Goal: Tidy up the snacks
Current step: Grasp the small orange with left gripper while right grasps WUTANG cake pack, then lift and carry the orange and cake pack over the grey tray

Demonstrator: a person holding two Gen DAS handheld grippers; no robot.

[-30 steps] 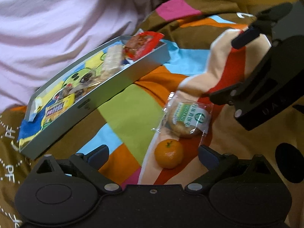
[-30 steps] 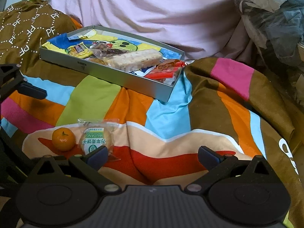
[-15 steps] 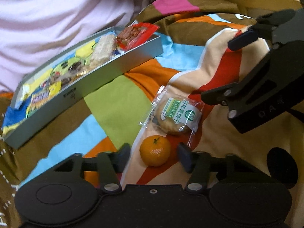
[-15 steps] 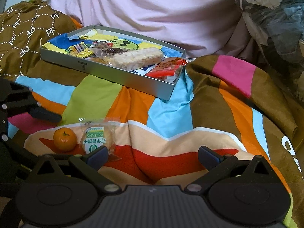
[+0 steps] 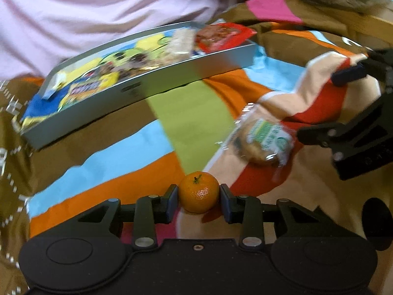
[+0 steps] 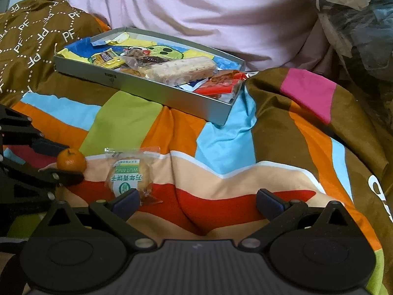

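A striped blanket in orange, green, blue, red, cream, pink and brown covers a soft surface. Behind it lies pale pink fabric, and at the left a brown cloth printed with white letters.

A shallow grey tin sits on the far part of the blanket, its inside printed with a bright cartoon. It holds several wrapped snacks: a long pale bar across the middle, a red packet leaning on the right end wall, a small yellow packet toward the left, and darker clear-wrapped pieces between them, too small to tell apart.

Nearer the cameras, well apart from the tin, a round biscuit in clear wrap with a green-and-white label lies on the cream and red stripes. Just beside it is a small orange.

The left gripper pinches the orange, one pad pressed on each side. Whether the fruit touches the blanket cannot be told.

The right gripper hangs over the red stripe with its jaws spread wide and nothing between them; its left finger overlaps the biscuit wrapper's near edge in view.
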